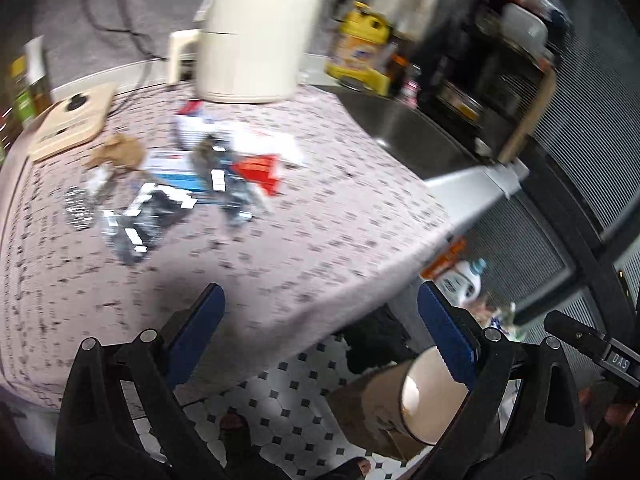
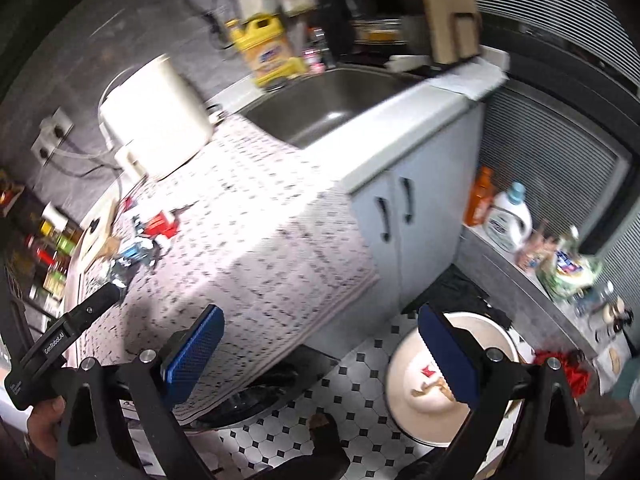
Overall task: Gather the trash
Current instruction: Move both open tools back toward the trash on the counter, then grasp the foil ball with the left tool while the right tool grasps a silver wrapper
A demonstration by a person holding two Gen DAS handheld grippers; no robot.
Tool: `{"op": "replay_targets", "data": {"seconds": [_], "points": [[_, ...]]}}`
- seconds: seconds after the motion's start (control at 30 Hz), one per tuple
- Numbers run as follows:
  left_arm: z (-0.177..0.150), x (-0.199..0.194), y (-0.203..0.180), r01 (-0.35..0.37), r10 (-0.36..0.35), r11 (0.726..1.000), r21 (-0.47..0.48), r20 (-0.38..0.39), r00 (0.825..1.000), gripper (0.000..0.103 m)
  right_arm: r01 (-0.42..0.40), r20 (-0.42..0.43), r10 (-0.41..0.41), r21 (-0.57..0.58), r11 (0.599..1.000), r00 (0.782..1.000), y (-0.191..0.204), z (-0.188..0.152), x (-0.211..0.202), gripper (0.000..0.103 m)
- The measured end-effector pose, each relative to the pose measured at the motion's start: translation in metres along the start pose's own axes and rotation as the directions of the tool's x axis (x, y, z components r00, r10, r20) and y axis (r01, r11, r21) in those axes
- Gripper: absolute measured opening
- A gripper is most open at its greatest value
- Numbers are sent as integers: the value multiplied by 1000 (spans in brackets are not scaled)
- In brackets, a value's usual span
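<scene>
A pile of trash (image 1: 192,176) lies on the patterned tablecloth (image 1: 300,240): silver foil wrappers (image 1: 140,220), a red and white packet (image 1: 260,172), a blue and white box (image 1: 176,172) and brown crumpled paper (image 1: 120,152). The pile also shows in the right wrist view (image 2: 140,244). My left gripper (image 1: 320,332) is open and empty above the table's near edge. My right gripper (image 2: 320,348) is open and empty, over the floor beside the table. A beige bin (image 2: 432,380) on the floor holds a few scraps; it also shows in the left wrist view (image 1: 416,396).
A cream appliance (image 1: 256,36) stands at the table's back, a wooden board (image 1: 72,120) at its left. A steel sink (image 2: 332,104), a yellow jug (image 2: 268,52) and white cabinet doors (image 2: 400,216) are to the right. Detergent bottles (image 2: 508,216) stand on a low ledge.
</scene>
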State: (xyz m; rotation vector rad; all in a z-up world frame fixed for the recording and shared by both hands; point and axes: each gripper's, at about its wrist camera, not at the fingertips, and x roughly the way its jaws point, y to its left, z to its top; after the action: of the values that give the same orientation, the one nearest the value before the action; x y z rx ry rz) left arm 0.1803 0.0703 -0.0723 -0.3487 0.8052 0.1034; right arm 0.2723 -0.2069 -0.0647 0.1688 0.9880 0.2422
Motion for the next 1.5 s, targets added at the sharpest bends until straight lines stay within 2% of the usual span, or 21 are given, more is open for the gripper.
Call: {"op": "replay_targets", "data": {"seconds": [0.33,0.67,0.83,0.97,1.2,1.3,1.33,1.37,1.4,1.47,1.5], "points": [[18,-11,102,-87,93,987,-137,38,995,96,-63,-43,57,-144,988,997,102,17,47,95],[36,-3,179,-107,120,974,-201,54,991,96,-104,-63,93,-212,972,994,181,24,90,94],[46,4,213,-121,132,971,-208,41,990,95,-159,-116,136,-219,963,984,217,24,117,79],[52,18,239,-118,122,969,-218,7,993,80,-179,-157,146,-227,957,977,240,24,138,69],[56,41,251,-63,59,975,-213,-24,998,75,-175,-199,128,-239,955,972,263,25,164,68],[56,47,252,-35,29,979,-202,-37,999,62,-170,-205,122,-240,956,971,269,28,174,68],[56,49,253,-35,27,979,-201,-47,999,51,-170,-206,120,-244,955,971,271,30,178,68],[55,51,254,-30,18,978,-205,-58,998,45,-170,-206,120,-247,954,971,273,32,181,67],[55,51,257,-21,10,976,-217,-54,998,44,-170,-206,119,-252,953,971,276,34,185,67],[56,45,261,-52,44,973,-227,-41,998,44,-170,-214,115,-262,950,970,280,36,194,53],[56,42,263,-62,57,971,-231,-31,998,43,-174,-233,112,-268,948,966,282,36,200,26]]}}
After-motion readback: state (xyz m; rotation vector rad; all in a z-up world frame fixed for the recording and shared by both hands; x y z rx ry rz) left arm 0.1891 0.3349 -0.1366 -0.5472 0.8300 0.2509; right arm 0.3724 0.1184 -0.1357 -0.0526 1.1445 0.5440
